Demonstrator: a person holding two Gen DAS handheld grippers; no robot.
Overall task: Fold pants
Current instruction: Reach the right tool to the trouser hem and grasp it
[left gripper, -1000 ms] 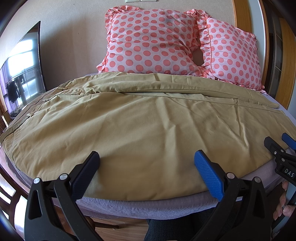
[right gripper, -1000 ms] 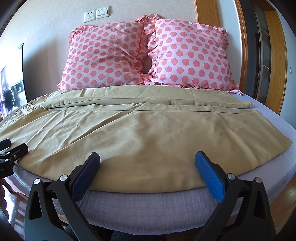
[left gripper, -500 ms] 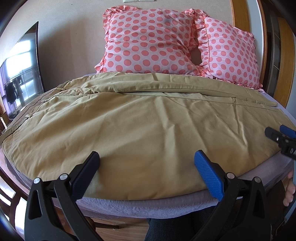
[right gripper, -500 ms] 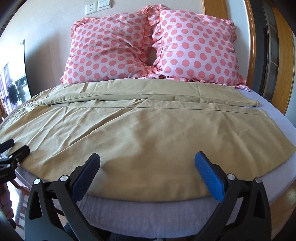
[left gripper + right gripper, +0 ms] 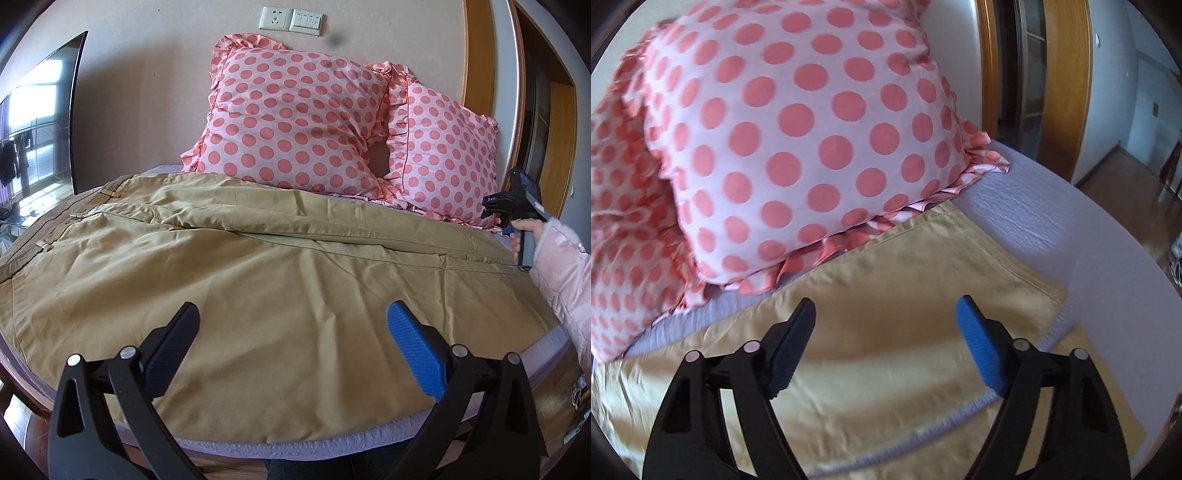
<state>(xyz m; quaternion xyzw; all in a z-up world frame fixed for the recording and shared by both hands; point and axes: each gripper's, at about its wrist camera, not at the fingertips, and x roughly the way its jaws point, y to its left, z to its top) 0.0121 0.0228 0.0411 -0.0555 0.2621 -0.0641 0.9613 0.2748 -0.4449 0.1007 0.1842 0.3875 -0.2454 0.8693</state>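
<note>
Tan pants lie spread flat across the lilac bed, waistband at the left, legs running right. My left gripper is open and empty above the near leg, close to the bed's front edge. My right gripper is open and empty, hovering above the far leg's hem end beside the pillows. In the left wrist view the right gripper shows at the far right, held by a hand in a pink sleeve.
Two pink polka-dot pillows lean on the wall at the bed's head. A dark screen stands at the left. A wooden door frame and wood floor lie to the right.
My right gripper has moved from the front edge far forward and right to the far leg's hem by the pillows. My left gripper has risen and moved in over the pants.
</note>
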